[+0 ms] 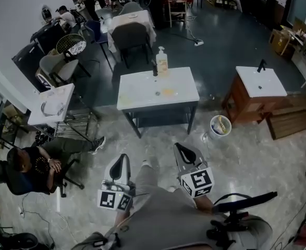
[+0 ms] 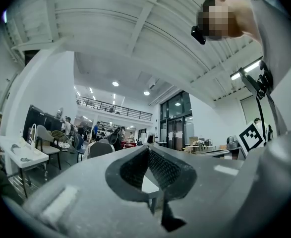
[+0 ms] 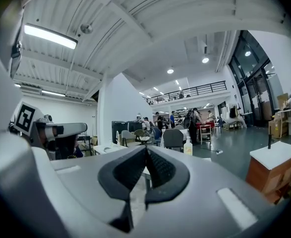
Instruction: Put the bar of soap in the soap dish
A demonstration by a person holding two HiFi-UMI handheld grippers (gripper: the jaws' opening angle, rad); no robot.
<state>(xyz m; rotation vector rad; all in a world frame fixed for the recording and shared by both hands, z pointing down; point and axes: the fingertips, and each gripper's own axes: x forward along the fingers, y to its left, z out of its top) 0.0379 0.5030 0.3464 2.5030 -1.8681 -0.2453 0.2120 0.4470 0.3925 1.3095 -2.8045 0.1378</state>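
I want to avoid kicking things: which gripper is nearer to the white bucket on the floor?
Right. The right gripper hangs a little left of the white bucket; the left gripper is farther left, beyond the right one.

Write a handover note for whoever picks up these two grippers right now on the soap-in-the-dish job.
Left gripper: jaws shut, nothing in them, held low in front of the body.
Right gripper: the same, jaws shut and empty.
Things: the white sink table stands ahead across the floor, with a pump bottle at its back edge. A yellowish patch lies just right of the drain; it is too small to tell whether it is the soap or the dish.
Done: nothing yet.
Left: walk to the table, find soap and dish, grip the soap, set it in the dish.
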